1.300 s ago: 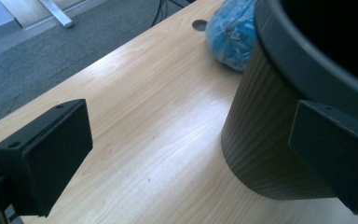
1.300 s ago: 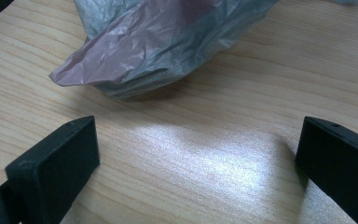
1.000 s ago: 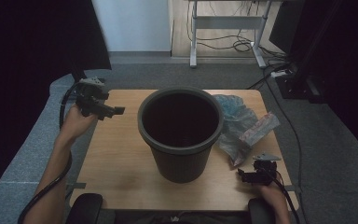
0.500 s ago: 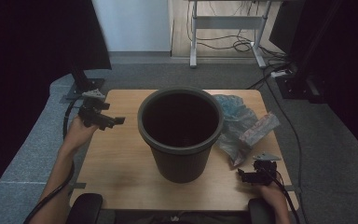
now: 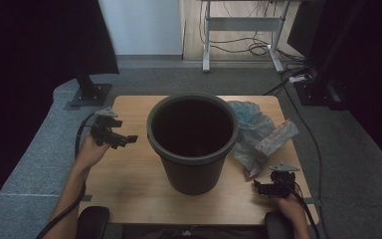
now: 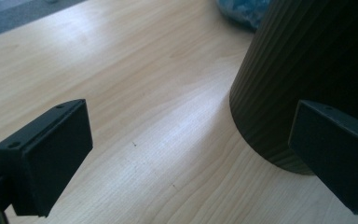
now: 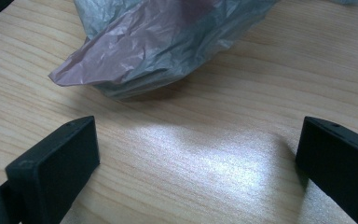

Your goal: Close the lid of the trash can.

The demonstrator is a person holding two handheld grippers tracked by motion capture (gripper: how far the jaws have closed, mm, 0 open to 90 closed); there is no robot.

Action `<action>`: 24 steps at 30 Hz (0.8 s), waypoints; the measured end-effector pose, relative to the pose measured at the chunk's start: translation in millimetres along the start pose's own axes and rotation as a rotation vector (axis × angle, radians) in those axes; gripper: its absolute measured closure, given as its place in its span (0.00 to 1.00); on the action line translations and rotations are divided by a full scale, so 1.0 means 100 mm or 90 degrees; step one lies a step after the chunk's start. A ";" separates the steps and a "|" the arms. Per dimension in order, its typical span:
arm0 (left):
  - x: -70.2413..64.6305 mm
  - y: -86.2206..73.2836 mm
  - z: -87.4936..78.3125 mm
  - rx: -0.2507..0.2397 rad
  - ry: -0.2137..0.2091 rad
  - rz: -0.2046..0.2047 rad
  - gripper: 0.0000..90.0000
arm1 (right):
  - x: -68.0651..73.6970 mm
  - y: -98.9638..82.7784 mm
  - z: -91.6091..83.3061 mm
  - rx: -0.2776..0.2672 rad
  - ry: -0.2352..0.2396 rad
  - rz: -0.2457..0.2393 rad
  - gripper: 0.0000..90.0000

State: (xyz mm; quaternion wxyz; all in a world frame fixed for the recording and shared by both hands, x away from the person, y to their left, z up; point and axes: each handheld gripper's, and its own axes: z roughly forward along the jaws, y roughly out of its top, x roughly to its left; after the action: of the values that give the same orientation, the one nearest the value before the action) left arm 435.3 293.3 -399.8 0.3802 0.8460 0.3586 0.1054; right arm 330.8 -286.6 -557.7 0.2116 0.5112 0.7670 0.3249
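Observation:
A large dark ribbed bucket [image 5: 192, 142] stands upright in the middle of the wooden table [image 5: 124, 174]. To its right lies a heap of crumpled thin plastic bags [image 5: 258, 137], bluish and pinkish. My left gripper [image 5: 125, 140] is held by a hand at the table's left side, open, pointing toward the bucket's wall [image 6: 303, 70], with bare wood between its jaws. My right gripper [image 5: 259, 188] rests low near the front right corner, open, with the tip of the plastic bag [image 7: 158, 42] just ahead of it.
Grey carpet surrounds the table. A black stand base [image 5: 87, 92] sits behind the left corner. A white desk frame [image 5: 241, 30] and cables [image 5: 258, 47] lie at the back. Dark equipment [image 5: 323, 84] stands to the right.
The left hand has brought its gripper down and toward me along the table's left side, closer to the bucket's base. The right gripper has stayed in place.

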 end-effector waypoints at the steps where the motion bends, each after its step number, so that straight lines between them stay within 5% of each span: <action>1: 0.00 -0.02 0.03 0.003 0.000 0.000 0.00 | 0.00 0.00 0.00 0.000 0.000 0.000 0.00; 24: 0.01 -0.52 0.51 0.022 0.002 -0.024 0.00 | 0.00 0.00 0.00 0.000 0.000 0.000 0.00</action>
State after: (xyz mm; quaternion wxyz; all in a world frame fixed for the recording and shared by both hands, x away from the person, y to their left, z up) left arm 431.8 288.4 -472.1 0.3672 0.8453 0.3767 0.0932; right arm 330.8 -286.5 -557.7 0.2115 0.5113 0.7670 0.3249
